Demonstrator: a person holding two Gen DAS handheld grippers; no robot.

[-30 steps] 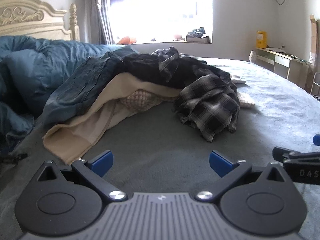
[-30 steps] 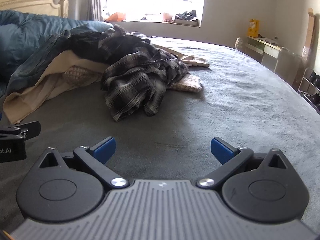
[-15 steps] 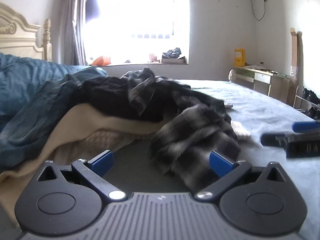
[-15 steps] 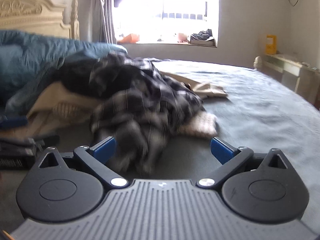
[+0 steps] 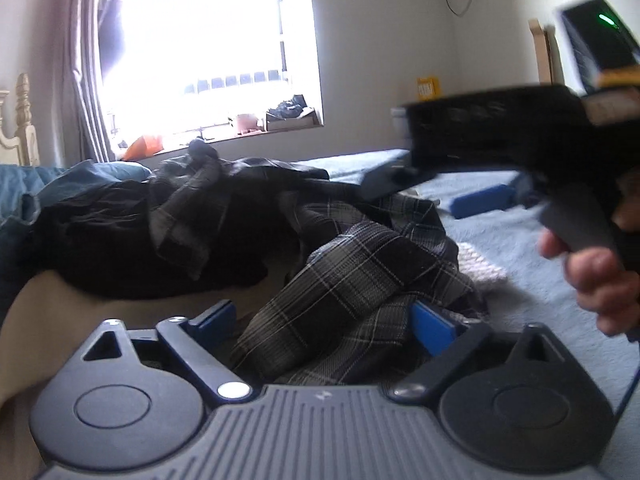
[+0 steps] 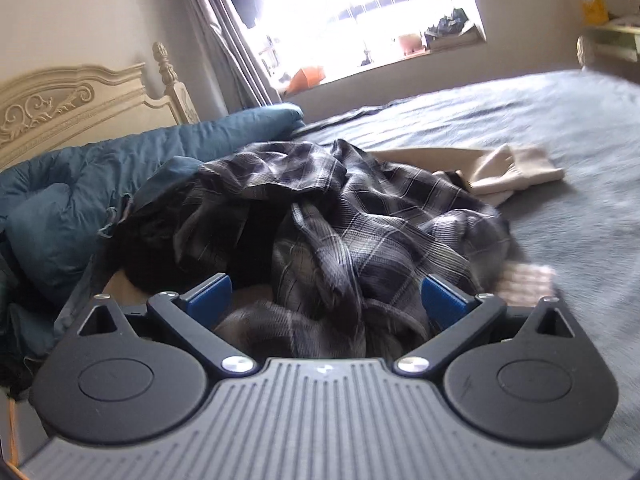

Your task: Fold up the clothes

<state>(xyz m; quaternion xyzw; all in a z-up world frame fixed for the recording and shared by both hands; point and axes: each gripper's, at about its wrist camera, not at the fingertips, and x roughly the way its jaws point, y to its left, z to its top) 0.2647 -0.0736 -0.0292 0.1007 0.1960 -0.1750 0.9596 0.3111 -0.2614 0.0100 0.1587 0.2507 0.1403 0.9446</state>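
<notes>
A crumpled dark plaid shirt (image 5: 352,272) lies on top of a clothes pile on the bed. My left gripper (image 5: 324,322) is pushed into its near edge. Its jaws are closing with a fold of plaid cloth between them, and the left pad stands clear of the cloth. My right gripper (image 6: 326,298) is wide open, and the plaid shirt (image 6: 360,220) bunches between its blue pads without being pinched. In the left wrist view the right gripper (image 5: 432,196) reaches in from the right, blurred, held by a person's hand (image 5: 596,276).
A black garment (image 5: 120,240) and a beige one (image 5: 60,312) lie under the shirt. A cream knit piece (image 6: 528,280) sits at its right edge. A blue duvet (image 6: 80,184) and carved headboard (image 6: 60,108) are on the left. Grey bedding (image 6: 560,120) stretches right.
Both grippers have moved forward from the bare sheet into the pile, so plaid cloth now lies between each pair of pads. The left jaws have narrowed a little. The right gripper now crosses the left view.
</notes>
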